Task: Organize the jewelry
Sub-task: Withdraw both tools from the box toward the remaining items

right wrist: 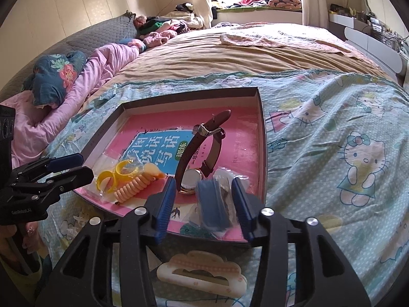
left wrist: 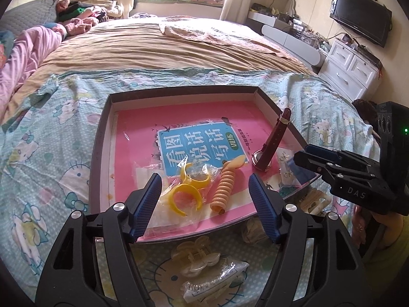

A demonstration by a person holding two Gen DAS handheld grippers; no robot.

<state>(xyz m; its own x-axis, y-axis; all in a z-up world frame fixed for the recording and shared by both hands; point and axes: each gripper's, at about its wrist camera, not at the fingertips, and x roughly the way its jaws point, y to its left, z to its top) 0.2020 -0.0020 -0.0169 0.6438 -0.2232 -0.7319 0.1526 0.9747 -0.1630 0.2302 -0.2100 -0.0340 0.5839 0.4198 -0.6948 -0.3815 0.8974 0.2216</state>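
I work over the bed point(left wrist: 179, 51), its soft printed sheet point(right wrist: 332, 133) rumpled and yielding, so nothing here sits on a firm footing. On it lies the shallow cardboard tray point(left wrist: 98, 138), dark-walled, with a glossy pink booklet point(left wrist: 138, 128) as its slick floor. The step in hand, as I judge it, is letting pieces go into the tray, so I want both releases clean and a straight lift afterwards, not a sideways drag across that slippery cover. My left gripper point(left wrist: 205, 199) is released, ribbed blue pads wide apart, with the crinkly bag of yellow plastic cuffs point(left wrist: 189, 189) and the ridged orange coil hair tie point(left wrist: 223, 186) lying between and just beyond them, untouched. My right gripper point(right wrist: 204, 202) stands parted too — a small blue packet point(right wrist: 212, 207) sits blurred between its pads, nearer the right one, and I cannot tell whether it is touched. Just beside it rests the watch point(right wrist: 196, 158), brown leather strap arched up, polished metal case down on the booklet; I would keep clear of it. Outside the tray — a cream cloud-shaped clip point(right wrist: 202, 273) and a translucent claw clip point(left wrist: 196, 258) wait on the sheet.
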